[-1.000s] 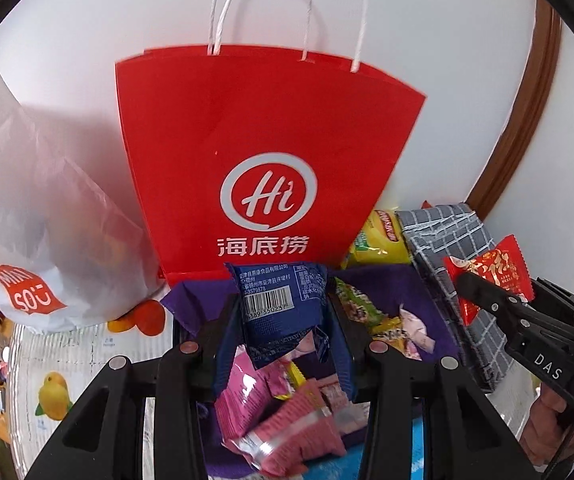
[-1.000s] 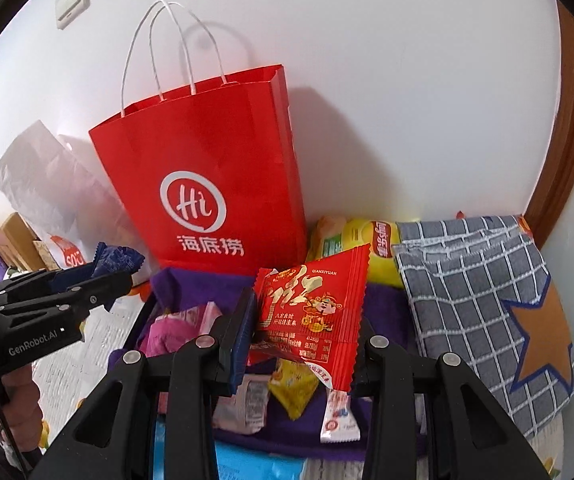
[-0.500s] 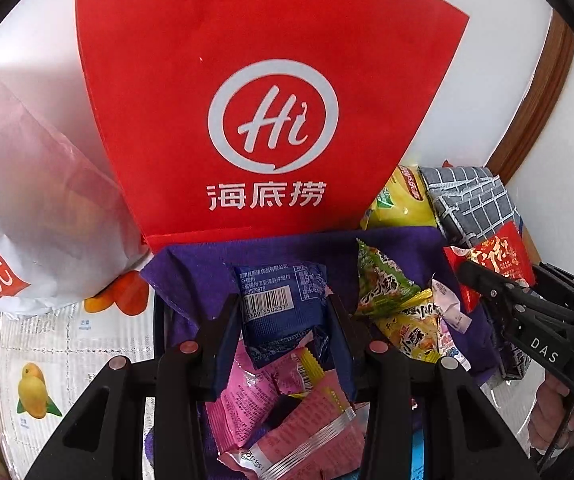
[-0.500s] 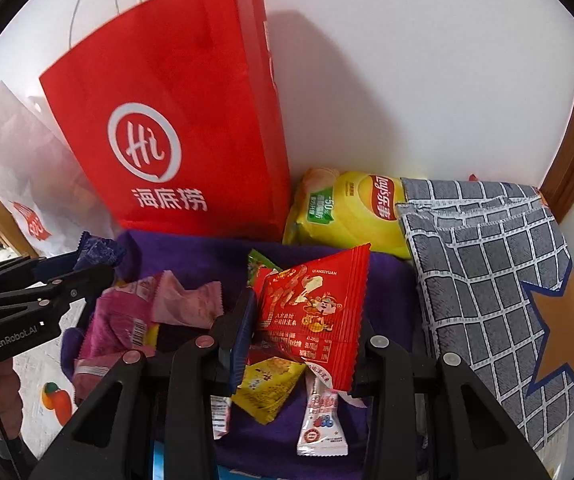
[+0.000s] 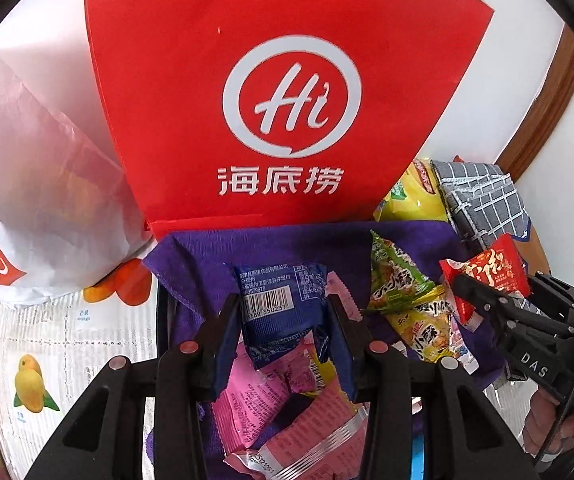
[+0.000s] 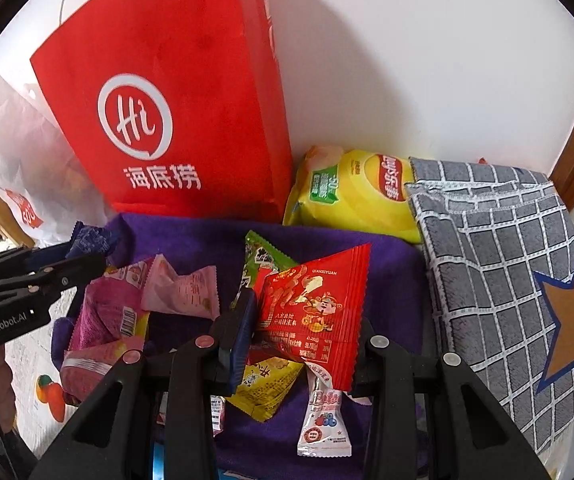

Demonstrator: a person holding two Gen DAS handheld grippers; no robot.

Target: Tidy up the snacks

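Blue packet: a dark blue crinkled foil snack packet (image 5: 283, 312) with a white barcode label sat clamped between the jaws of the left gripper (image 5: 285, 320), its printed back facing the camera.
Red packet: a flat red foil snack packet (image 6: 319, 312) printed with a cartoon figure was pinched between the jaws of the right gripper (image 6: 303, 320), tilted, one corner sticking up past the jaw tips.
Below the jaws: a purple towel (image 6: 391, 280) lined the container; on it lay pink wrapped snacks (image 5: 287, 412), a green and yellow packet (image 5: 399, 284) and a small white sachet (image 6: 323, 424).
Beyond the jaws: a red paper bag with a white "Hi" logo (image 5: 287, 92) stood upright against the wall; right of it lay a yellow crisp bag (image 6: 359, 192) and a grey checked cloth with an orange star (image 6: 499, 264).
Change: compared with a second earlier, both grippers had dropped closer to the purple towel; the red bag's handles had left the left view and the loose snacks loomed larger.
Pose: both grippers pointed steeply down, side by side; a hand (image 5: 547, 420) showed behind the right gripper.
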